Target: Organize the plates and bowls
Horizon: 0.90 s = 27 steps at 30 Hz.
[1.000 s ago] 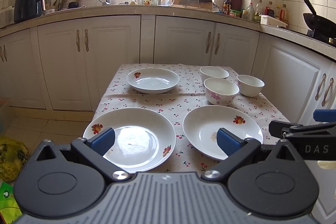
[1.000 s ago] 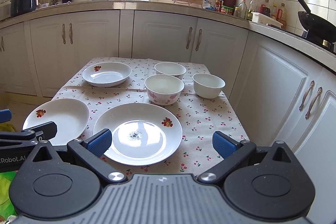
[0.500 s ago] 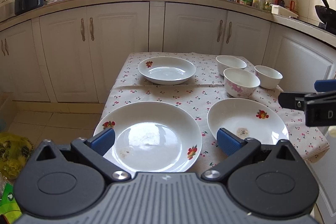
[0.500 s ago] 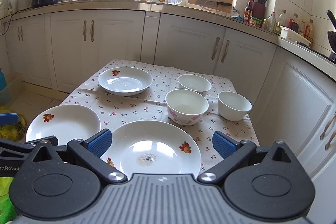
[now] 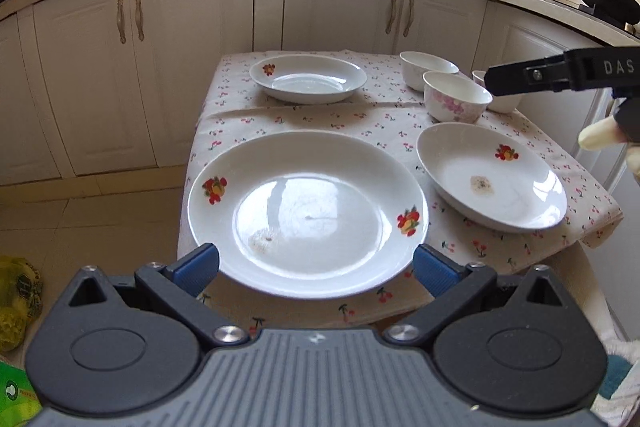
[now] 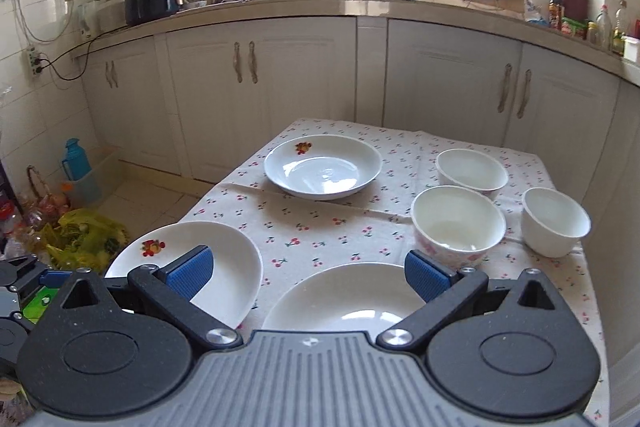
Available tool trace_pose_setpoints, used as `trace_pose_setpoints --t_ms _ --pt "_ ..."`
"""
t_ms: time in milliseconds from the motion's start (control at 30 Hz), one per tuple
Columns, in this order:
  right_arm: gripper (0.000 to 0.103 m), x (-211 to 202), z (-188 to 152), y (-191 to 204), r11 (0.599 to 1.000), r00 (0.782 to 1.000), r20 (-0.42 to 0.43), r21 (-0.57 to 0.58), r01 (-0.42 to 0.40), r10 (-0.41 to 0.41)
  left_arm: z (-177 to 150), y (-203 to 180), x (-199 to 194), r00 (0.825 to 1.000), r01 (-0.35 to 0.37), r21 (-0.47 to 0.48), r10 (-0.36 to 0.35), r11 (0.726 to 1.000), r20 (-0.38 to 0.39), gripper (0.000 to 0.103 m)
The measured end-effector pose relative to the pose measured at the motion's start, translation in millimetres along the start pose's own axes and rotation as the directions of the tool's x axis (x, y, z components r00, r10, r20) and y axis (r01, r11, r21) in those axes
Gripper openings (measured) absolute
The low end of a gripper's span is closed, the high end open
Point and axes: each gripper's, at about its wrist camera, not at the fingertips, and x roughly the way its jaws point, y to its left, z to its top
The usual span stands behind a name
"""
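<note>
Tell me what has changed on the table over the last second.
Both claws have closed in on the near plates: the left claw now sits open at the near-left plate, the right claw open over the near-right plate. Nothing is gripped. The far plate and three bowls stay put.

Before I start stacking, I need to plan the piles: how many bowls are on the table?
3, all on the table's right side: a pink-flowered bowl nearest, a plain white bowl to its right, and another bowl behind them. None looks hidden.
</note>
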Motion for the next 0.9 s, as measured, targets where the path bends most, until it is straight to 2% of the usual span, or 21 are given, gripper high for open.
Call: trace_pose_setpoints --t_ms 100,167,233,300,467,733,900 --pt "0.103 19 1 1 0.999 0.998 -0.053 0.021 -0.038 0.039 -7 16 4 0.998 0.042 -0.036 -0.044 0.998 -0.037 0.102" --pt "0.103 30 1 2 0.998 0.995 -0.082 0.027 -0.055 0.057 -11 25 8 0.997 0.042 -0.040 -0.045 0.998 -0.056 0.102" --pt "0.103 41 1 7 0.999 0.993 -0.105 0.004 -0.051 0.051 -12 29 12 0.998 0.033 -0.019 -0.034 0.999 -0.060 0.102" --pt "0.103 49 1 12 0.998 0.991 -0.128 -0.026 -0.051 0.047 -13 30 15 0.997 0.055 0.016 -0.054 0.998 -0.057 0.102" --pt "0.103 72 4 23 0.990 0.978 -0.178 -0.076 -0.122 0.107 -12 31 26 0.993 0.092 0.094 -0.084 0.991 -0.085 0.102" --pt "0.100 125 12 40 0.960 0.929 -0.299 -0.107 -0.259 0.217 -7 38 41 0.987 0.131 0.146 -0.116 0.981 -0.108 0.102" --pt "0.085 155 16 40 0.948 0.901 -0.363 -0.111 -0.297 0.240 -2 38 48 0.982 0.169 0.174 -0.150 0.970 -0.118 0.102"
